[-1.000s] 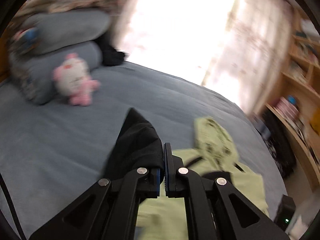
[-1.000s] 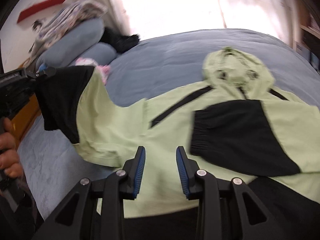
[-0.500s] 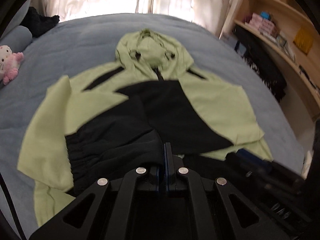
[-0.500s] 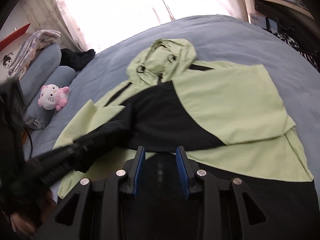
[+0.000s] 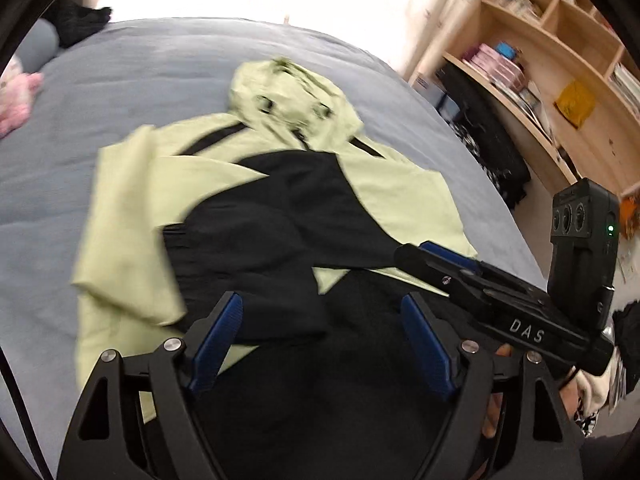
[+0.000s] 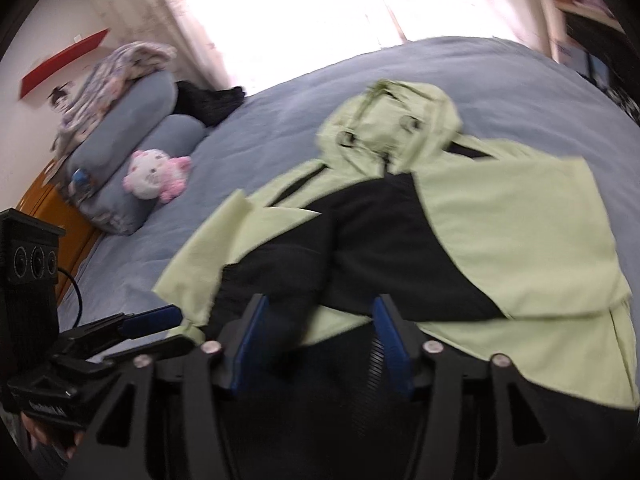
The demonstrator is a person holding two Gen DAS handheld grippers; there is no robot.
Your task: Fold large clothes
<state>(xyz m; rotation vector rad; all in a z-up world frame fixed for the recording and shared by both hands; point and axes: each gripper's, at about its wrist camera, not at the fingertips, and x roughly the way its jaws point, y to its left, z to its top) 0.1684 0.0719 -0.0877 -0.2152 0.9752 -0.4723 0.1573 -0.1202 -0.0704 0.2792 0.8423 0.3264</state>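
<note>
The left gripper (image 5: 322, 344) has just been opening and now stands wide with nothing pressed; the black sleeve (image 5: 256, 248) it carried now lies across the jacket (image 5: 132, 216) on the bed (image 5: 120, 80). The right gripper (image 6: 320, 340) has opened too, empty. Both sleeves seem folded in. The bed is free all around, and the jacket's bottom edge is near.

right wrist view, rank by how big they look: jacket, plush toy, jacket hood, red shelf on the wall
1. jacket
2. jacket hood
3. plush toy and red shelf: they look alike in size, and the shelf is farther, so unranked.
</note>
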